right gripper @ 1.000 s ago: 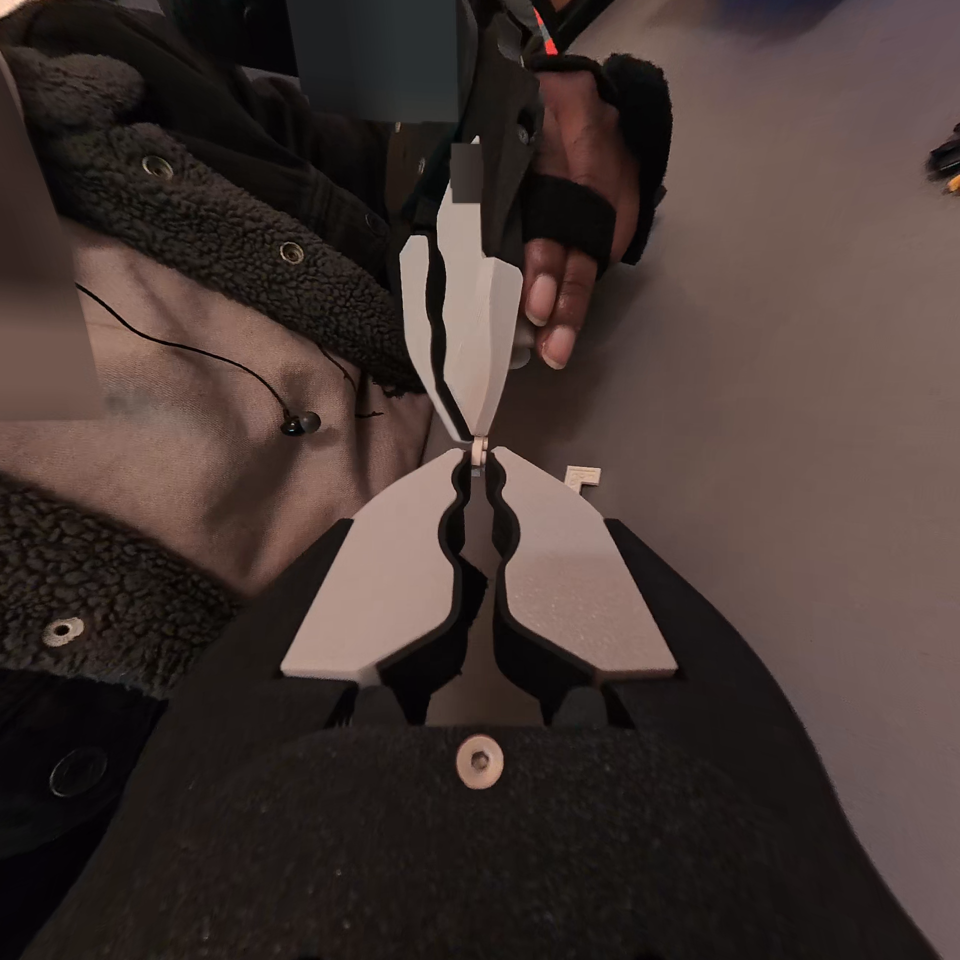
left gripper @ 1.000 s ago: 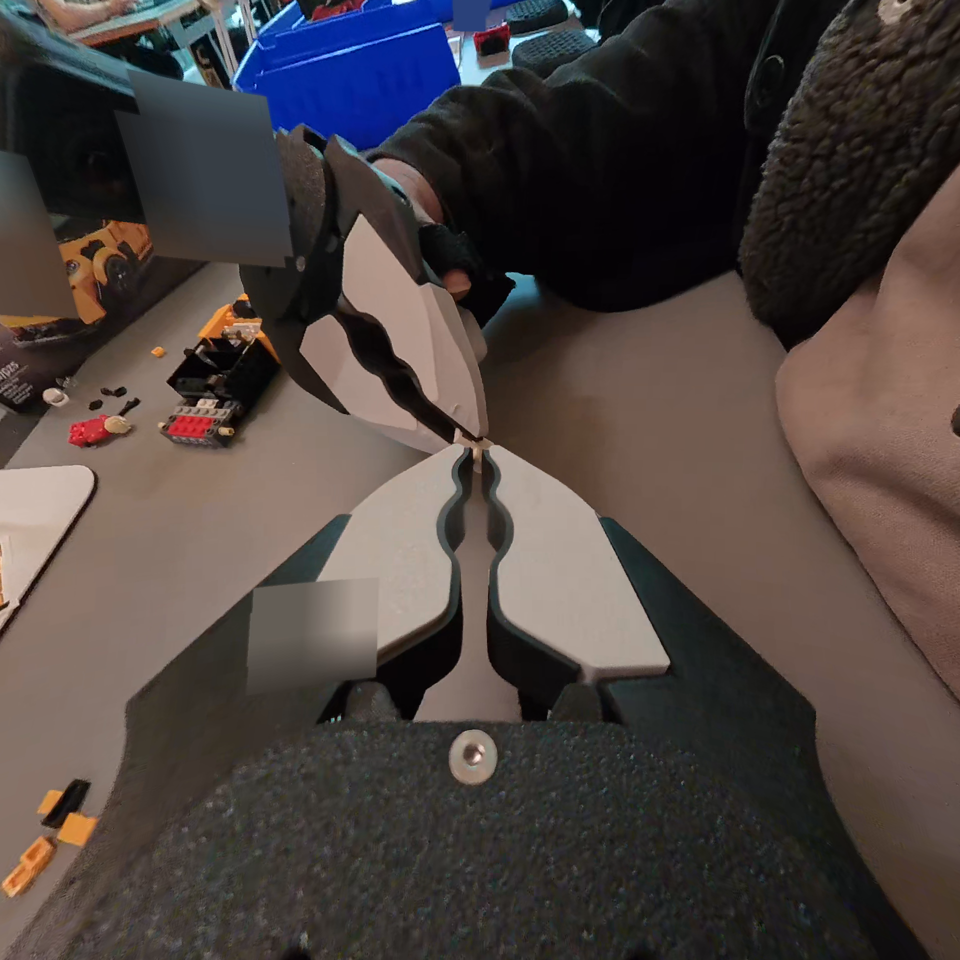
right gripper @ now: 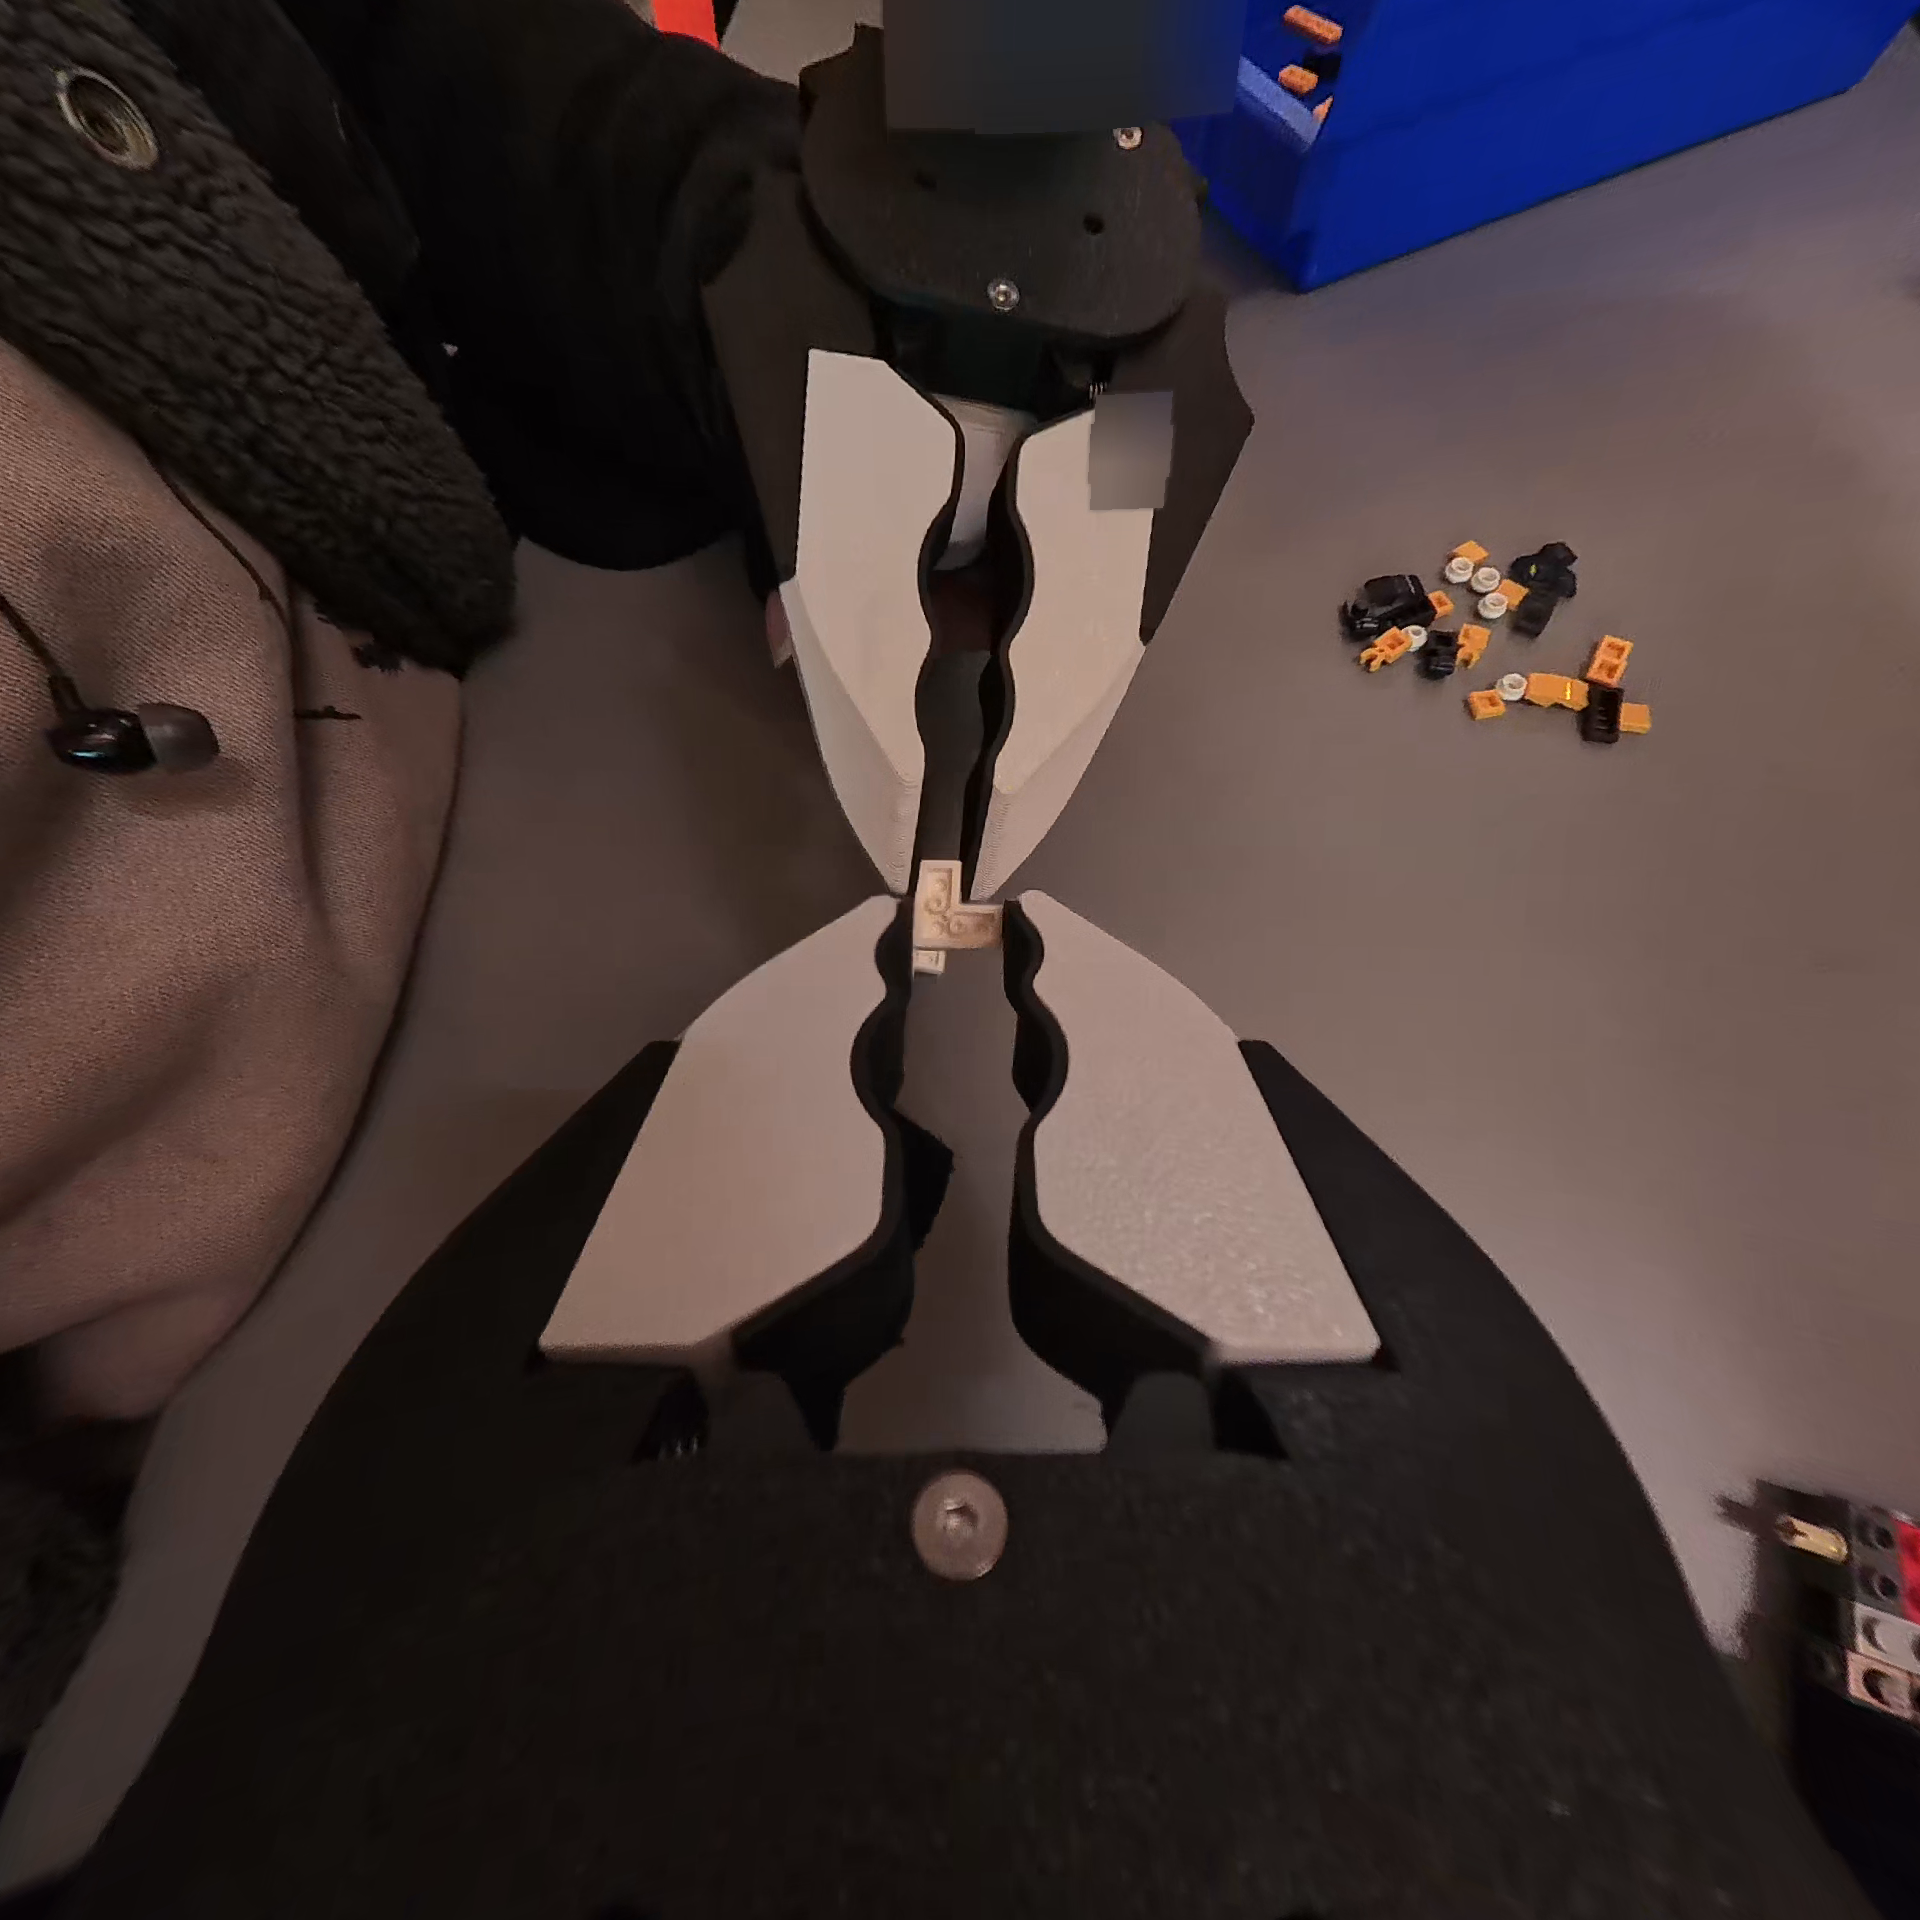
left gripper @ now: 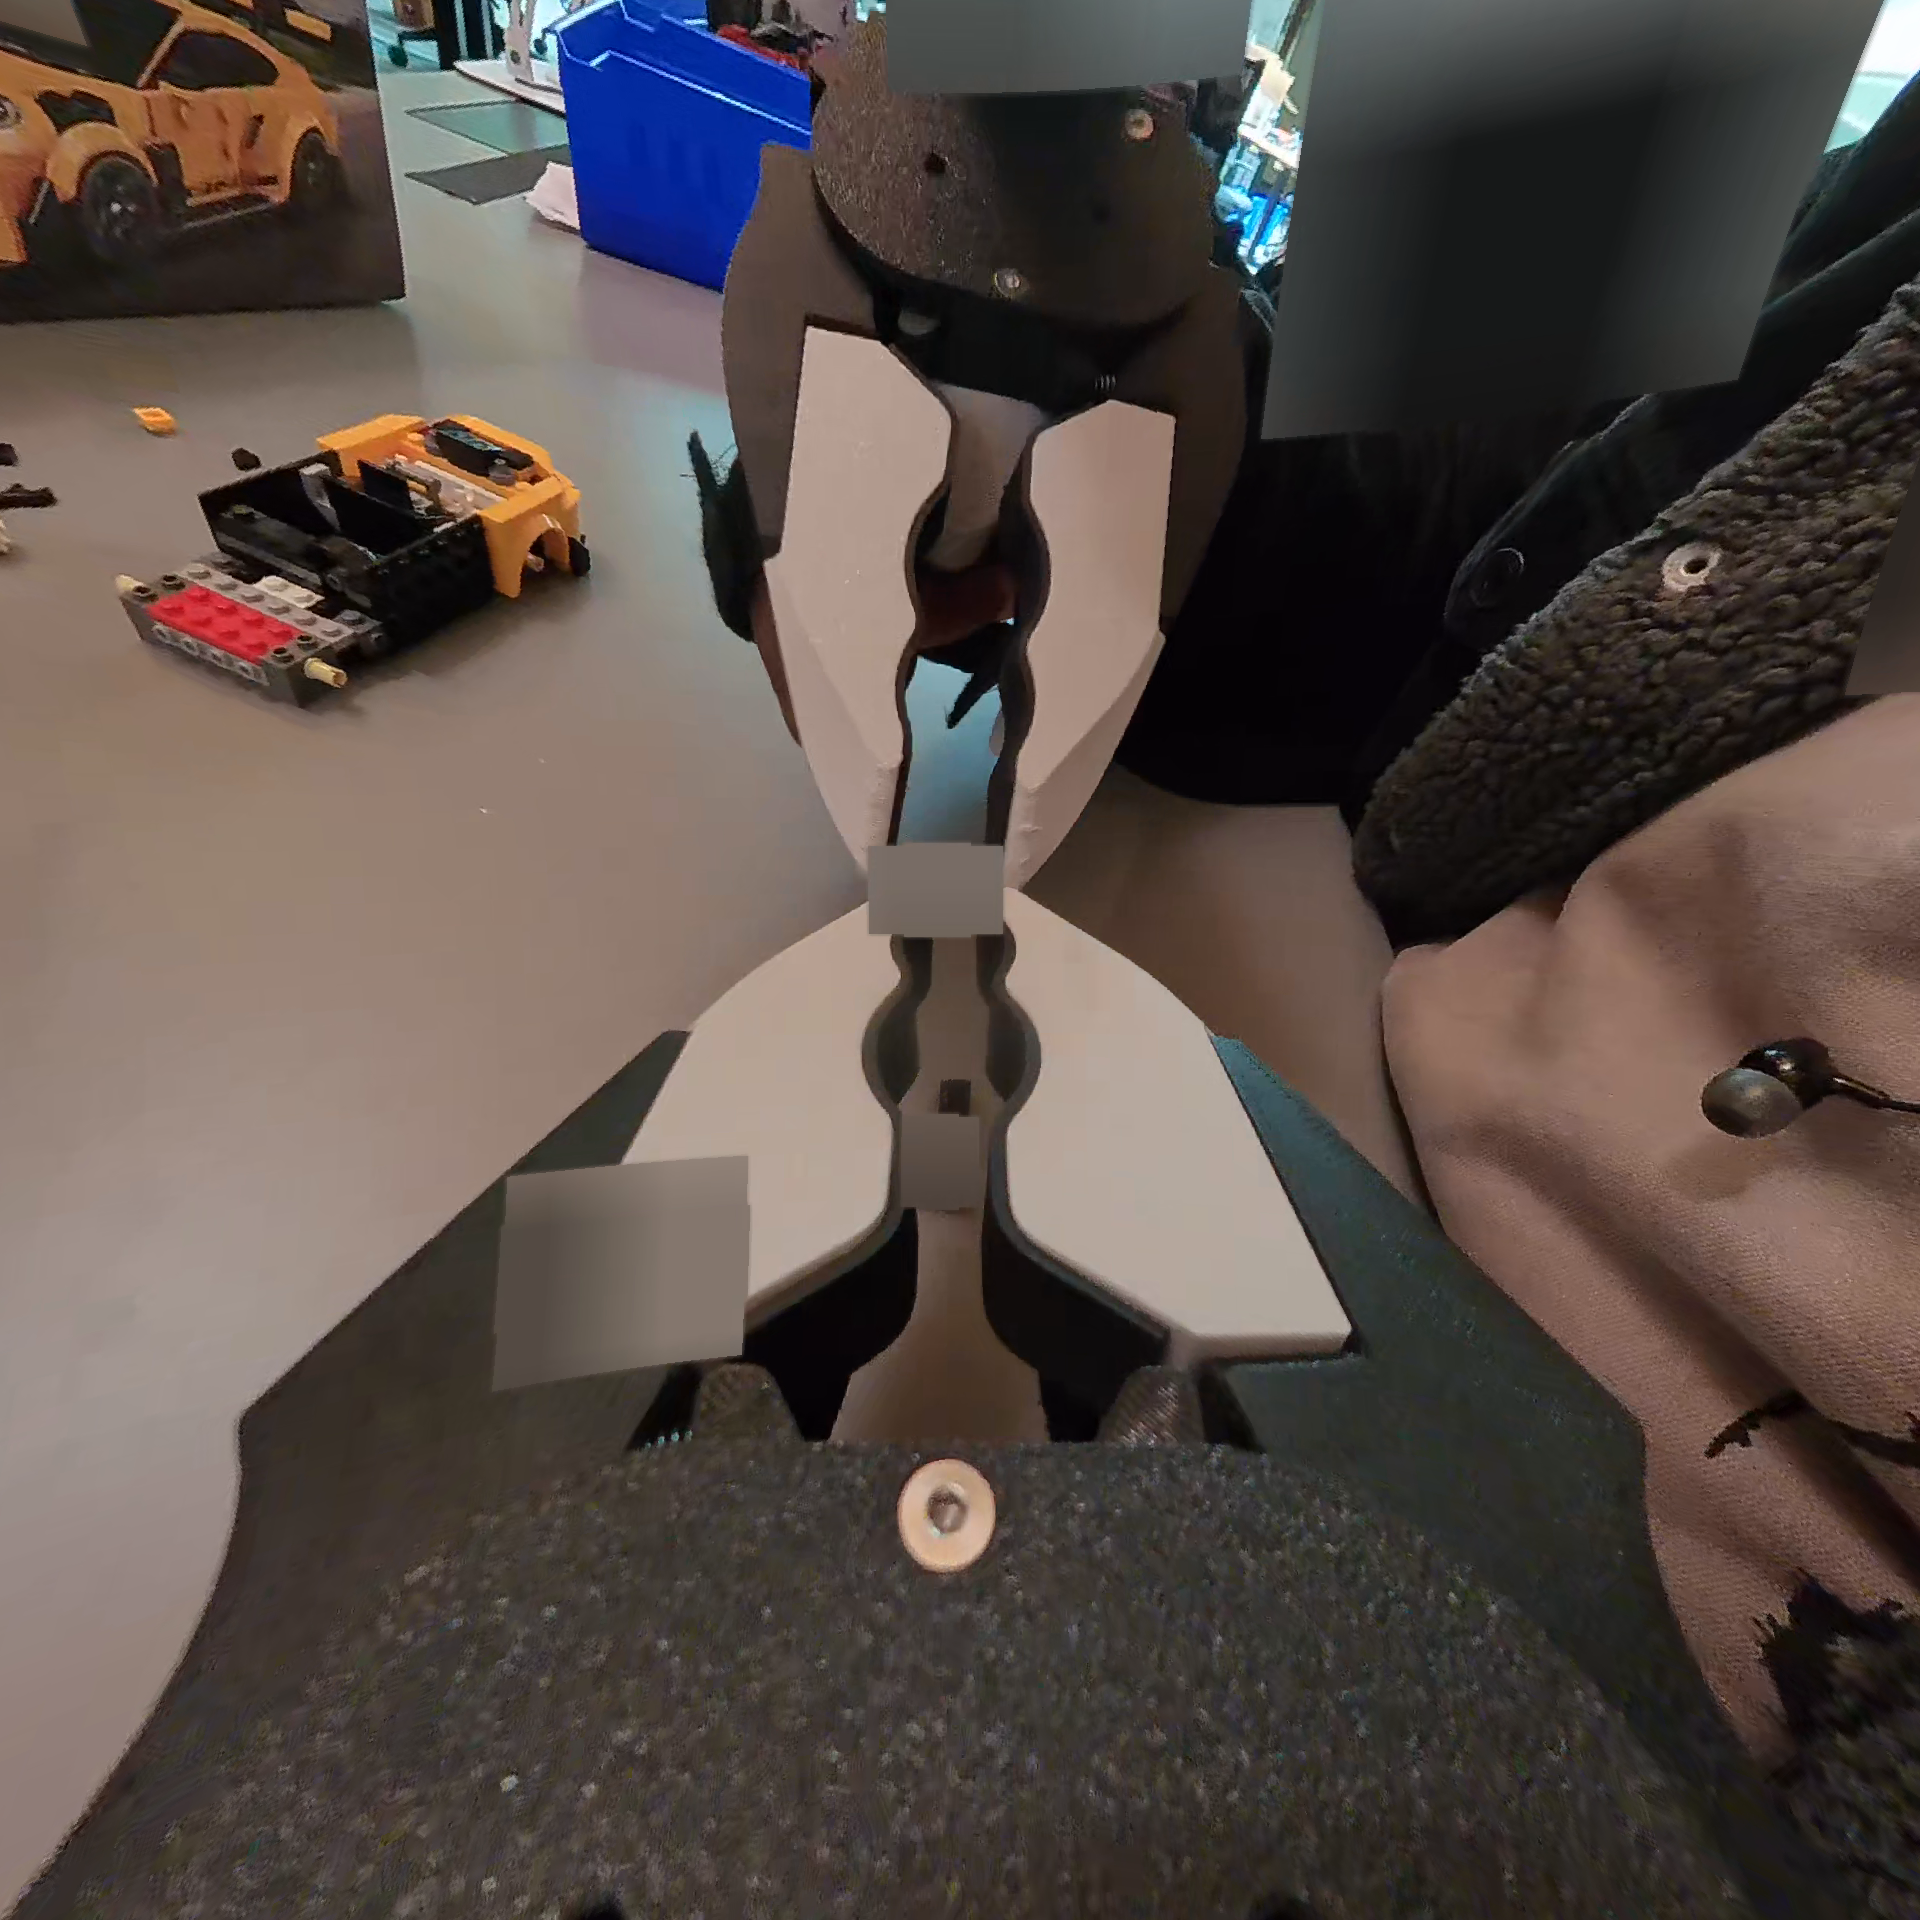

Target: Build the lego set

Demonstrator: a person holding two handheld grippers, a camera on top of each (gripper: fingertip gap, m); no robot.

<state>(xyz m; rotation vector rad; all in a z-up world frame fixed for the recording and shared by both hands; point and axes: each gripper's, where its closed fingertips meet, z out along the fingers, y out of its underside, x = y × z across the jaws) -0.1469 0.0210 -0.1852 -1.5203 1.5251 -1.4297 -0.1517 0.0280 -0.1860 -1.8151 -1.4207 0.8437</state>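
We find left gripper (right gripper: 951, 878) and right gripper (right gripper: 958, 914) tip-to-tip, both pinching white corner plate (right gripper: 954, 920). We advise steady transfer, grips unslackened.

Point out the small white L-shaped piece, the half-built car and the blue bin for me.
white L-shaped piece (right gripper: 951, 914): right wrist view, its studded face.
half-built car (left gripper: 364, 551): left wrist view, black middle section.
blue bin (left gripper: 675, 177): left wrist view, front wall.

The left gripper (left gripper: 940, 940) and the right gripper (right gripper: 961, 914) face each other tip to tip above the table, both aligned on one axis. The right gripper's fingers (right gripper: 748, 1101) stand slightly parted at the tips, as do the left gripper's fingers (right gripper: 873, 623) opposite.
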